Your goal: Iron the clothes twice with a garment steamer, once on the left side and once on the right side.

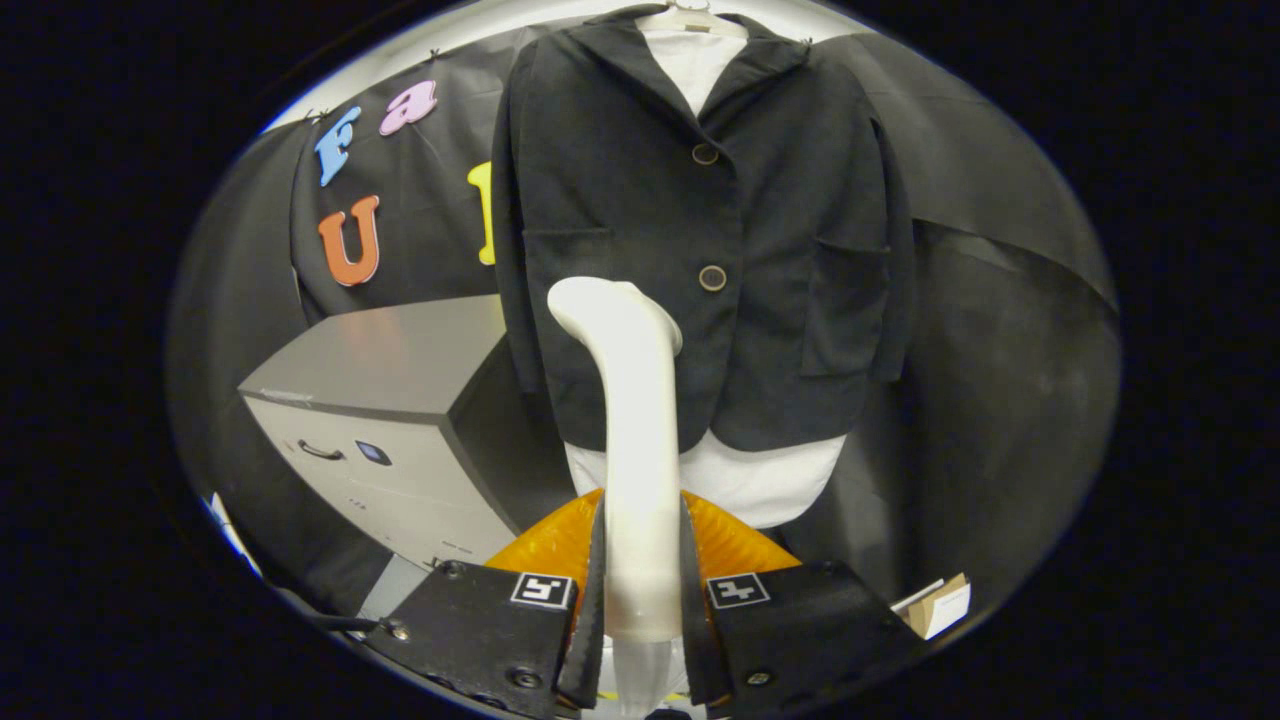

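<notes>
The white plastic garment steamer (630, 420) stands upright in the hand-held gripper (642, 590), whose two fingers press on its handle from either side, so it is clamped fast. Its bent head sits in front of the lower left panel of the dark woollen jacket (720, 230), just beside the lower of the two brown buttons (712, 277); I cannot tell whether the head touches the cloth or hangs a little off it.

The jacket hangs over a white shirt (745, 480) on a pale hanger (690, 18), against the black cloth wall. Below the jacket's hem something orange and ribbed (740, 540) shows behind the fingers. To the left of the jacket stands a grey metal cabinet (390, 420) with a drawer handle.

The risks, as I judge them: the hanger lets the jacket swing, so a firm push could shove the cloth away instead of smoothing it. The head could snag on a button or a pocket edge. The handle is smooth and tall, so it may twist or slip in the grip if it drags. Drifting across the button line would blur the left pass into the right.
</notes>
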The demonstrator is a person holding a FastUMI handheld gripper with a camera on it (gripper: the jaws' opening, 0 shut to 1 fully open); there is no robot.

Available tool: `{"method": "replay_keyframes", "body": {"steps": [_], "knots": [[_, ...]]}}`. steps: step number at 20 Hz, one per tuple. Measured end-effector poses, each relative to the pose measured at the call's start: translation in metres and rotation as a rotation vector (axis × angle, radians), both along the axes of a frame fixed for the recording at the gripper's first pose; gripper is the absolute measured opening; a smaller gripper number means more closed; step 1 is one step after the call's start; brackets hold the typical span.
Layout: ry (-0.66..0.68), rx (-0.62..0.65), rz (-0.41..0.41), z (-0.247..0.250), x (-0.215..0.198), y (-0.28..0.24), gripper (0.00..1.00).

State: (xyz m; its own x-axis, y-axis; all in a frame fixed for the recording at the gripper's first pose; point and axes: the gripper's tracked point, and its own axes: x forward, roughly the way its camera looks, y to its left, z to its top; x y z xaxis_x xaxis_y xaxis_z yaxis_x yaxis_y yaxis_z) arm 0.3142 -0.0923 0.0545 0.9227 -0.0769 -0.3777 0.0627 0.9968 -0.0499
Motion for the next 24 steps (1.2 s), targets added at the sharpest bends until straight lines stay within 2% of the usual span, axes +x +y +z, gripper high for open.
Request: {"method": "replay_keyframes", "body": {"steps": [7,12,17,24], "knots": [[0.061,0.004,-0.011,-0.029,-0.003,-0.001,0.36],[0.051,0.050,-0.013,-0.018,-0.014,-0.002,0.36],[-0.061,0.086,-0.023,0.028,-0.048,-0.020,0.36],[-0.261,0.131,-0.056,0.136,-0.091,-0.066,0.36]]}}
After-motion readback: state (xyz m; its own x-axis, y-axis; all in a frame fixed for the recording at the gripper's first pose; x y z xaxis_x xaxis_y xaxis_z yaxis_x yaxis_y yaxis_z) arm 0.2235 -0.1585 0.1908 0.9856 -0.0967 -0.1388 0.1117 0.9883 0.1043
